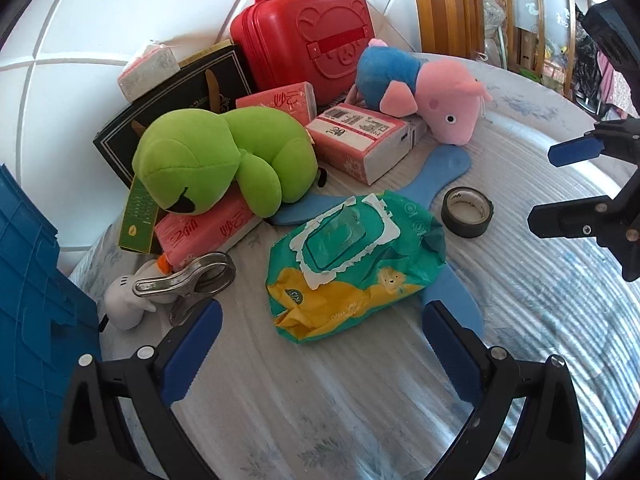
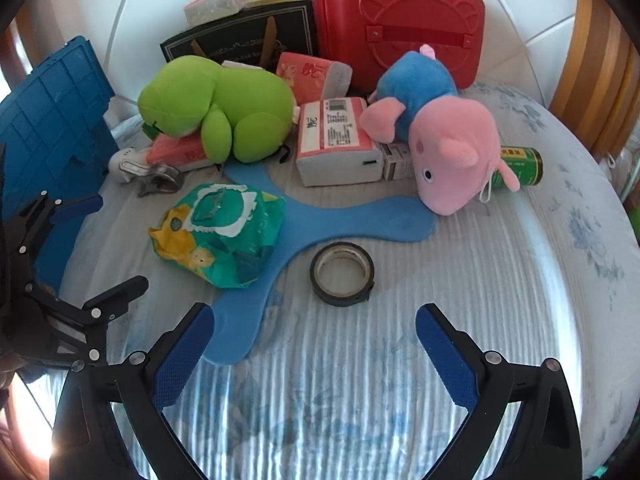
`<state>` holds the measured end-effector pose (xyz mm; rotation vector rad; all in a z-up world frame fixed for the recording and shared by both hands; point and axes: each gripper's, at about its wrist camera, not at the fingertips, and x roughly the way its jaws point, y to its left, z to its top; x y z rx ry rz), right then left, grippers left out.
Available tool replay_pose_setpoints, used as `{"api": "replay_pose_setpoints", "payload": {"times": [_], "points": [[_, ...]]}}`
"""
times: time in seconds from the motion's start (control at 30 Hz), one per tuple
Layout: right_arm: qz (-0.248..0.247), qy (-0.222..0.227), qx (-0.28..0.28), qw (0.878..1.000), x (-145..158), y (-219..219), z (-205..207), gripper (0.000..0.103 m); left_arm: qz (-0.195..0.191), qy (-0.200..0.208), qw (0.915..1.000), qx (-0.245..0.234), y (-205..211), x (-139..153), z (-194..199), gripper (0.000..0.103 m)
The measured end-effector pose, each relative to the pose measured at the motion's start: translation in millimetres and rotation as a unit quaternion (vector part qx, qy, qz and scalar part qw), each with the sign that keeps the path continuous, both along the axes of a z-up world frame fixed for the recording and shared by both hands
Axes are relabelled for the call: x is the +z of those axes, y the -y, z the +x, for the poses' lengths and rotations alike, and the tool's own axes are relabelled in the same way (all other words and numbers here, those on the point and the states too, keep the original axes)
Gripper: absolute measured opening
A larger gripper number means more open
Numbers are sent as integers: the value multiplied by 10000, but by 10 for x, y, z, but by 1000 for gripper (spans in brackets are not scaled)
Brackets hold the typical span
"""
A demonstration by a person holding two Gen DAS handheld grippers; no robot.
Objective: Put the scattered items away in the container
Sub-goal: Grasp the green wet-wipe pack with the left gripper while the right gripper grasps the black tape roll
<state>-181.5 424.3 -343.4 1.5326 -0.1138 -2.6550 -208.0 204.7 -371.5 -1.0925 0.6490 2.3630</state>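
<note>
Blue crate (image 2: pixel 52 120) beside bed | wet-wipes pack (image 1: pixel 352 264), tape roll (image 2: pixel 342 274), plush toys unpacked | left hand-held gripper (image 1: pixel 320 340) and right hand-held gripper (image 2: pixel 314 344) wide, empty

This was a home, most likely a bedroom. The work surface was a bed (image 2: pixel 500 280) covered in a pale, blue-flowered ribbed sheet, pushed against a white padded headboard or wall (image 1: pixel 100 20) from nine to twelve o'clock. A wooden frame (image 1: pixel 440 4) stood at one o'clock. Household clutter lay on the sheet: a green plush toy (image 1: pixel 224 156) at ten o'clock, a pink pig plush (image 2: pixel 440 136) at one o'clock, a red child's suitcase (image 2: pixel 400 20) at twelve, tissue packs (image 1: pixel 360 140) and a pack of baby wipes (image 1: pixel 352 260).
</note>
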Motion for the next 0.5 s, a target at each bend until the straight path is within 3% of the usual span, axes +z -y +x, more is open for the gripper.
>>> {"api": "replay_pose_setpoints", "payload": {"times": [0.33, 0.5], "points": [[317, 190, -56, 9993, -607, -48, -308, 102, -428, -101, 9979, -477, -232, -589, -242, 97], [306, 127, -121, 9994, -729, -92, -389, 96, -225, -160, 9980, -561, -271, -642, -317, 97]]}}
